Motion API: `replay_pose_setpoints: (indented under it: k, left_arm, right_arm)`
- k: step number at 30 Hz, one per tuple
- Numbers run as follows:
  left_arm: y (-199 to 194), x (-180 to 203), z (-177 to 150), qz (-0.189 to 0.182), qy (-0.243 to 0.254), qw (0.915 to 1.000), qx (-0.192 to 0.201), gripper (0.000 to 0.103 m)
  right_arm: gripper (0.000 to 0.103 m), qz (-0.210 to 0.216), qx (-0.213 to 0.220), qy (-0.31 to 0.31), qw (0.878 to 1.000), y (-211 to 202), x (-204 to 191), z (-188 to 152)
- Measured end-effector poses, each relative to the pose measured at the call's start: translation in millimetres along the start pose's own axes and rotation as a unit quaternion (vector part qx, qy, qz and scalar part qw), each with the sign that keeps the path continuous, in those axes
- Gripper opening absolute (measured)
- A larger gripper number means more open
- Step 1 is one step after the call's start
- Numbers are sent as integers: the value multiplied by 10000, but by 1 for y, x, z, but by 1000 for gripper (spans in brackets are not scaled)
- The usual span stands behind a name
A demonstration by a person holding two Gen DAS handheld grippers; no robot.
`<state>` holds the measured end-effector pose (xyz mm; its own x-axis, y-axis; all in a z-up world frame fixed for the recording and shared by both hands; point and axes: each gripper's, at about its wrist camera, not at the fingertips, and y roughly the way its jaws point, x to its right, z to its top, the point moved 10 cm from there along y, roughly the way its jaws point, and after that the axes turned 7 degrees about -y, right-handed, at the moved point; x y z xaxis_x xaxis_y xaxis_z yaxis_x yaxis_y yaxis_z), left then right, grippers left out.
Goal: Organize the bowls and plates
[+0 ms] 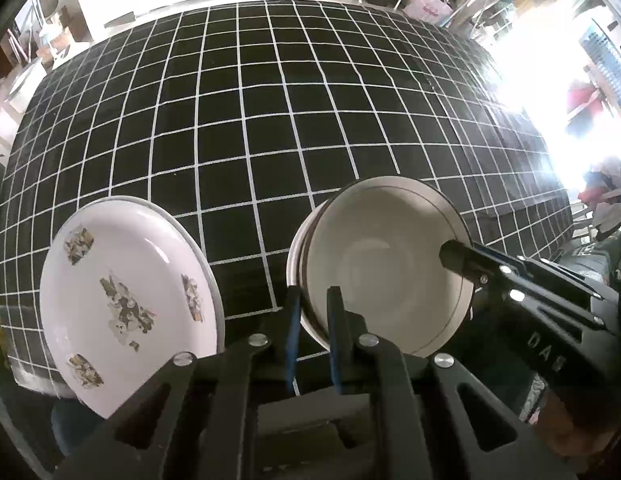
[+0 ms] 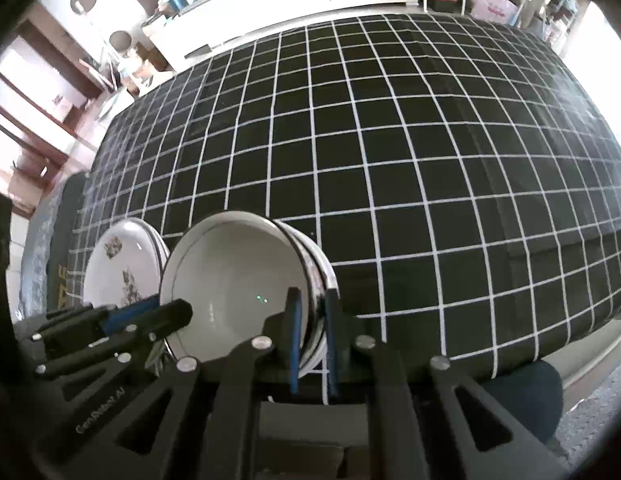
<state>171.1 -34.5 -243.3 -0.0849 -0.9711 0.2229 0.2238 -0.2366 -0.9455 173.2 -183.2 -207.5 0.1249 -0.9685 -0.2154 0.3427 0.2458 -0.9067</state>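
Bowls' (image 1: 386, 264) rims hidden inside both tools' jaws.

Strong daylight floods in from the right of the left wrist view, blowing out the upper right corner to pure white and washing haze over the checked cloth (image 1: 270, 140) there. The right wrist view is more evenly lit, with a softer glare along its right edge. Fisheye distortion bows the grid lines outward and a dark vignette rings both frames. The white bowl (image 2: 230, 280) carries soft shadows inside and two tiny green glints. The background clutter is slightly soft.
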Motion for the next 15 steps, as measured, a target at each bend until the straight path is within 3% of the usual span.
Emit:
replay_pose_setpoints:
  k: [9,11,13,15]
  left_arm:
    - [-31,-4,-2,-191,74,9989,421,24]
    - [-35,-8,-2,-299,9,9986,446,28]
    - [-36,-13,-3,-377,-115,9981,466,31]
    - [-35,-16,-5,-561,-253,9969,481,36]
  right_arm:
    - [16,66,347,74,9993,-24,3,9]
    - [24,197,343,179,9991,-25,5,8]
    - [41,326,357,292,9984,-26,6,7]
    - [51,496,355,468,9970,-25,7,5]
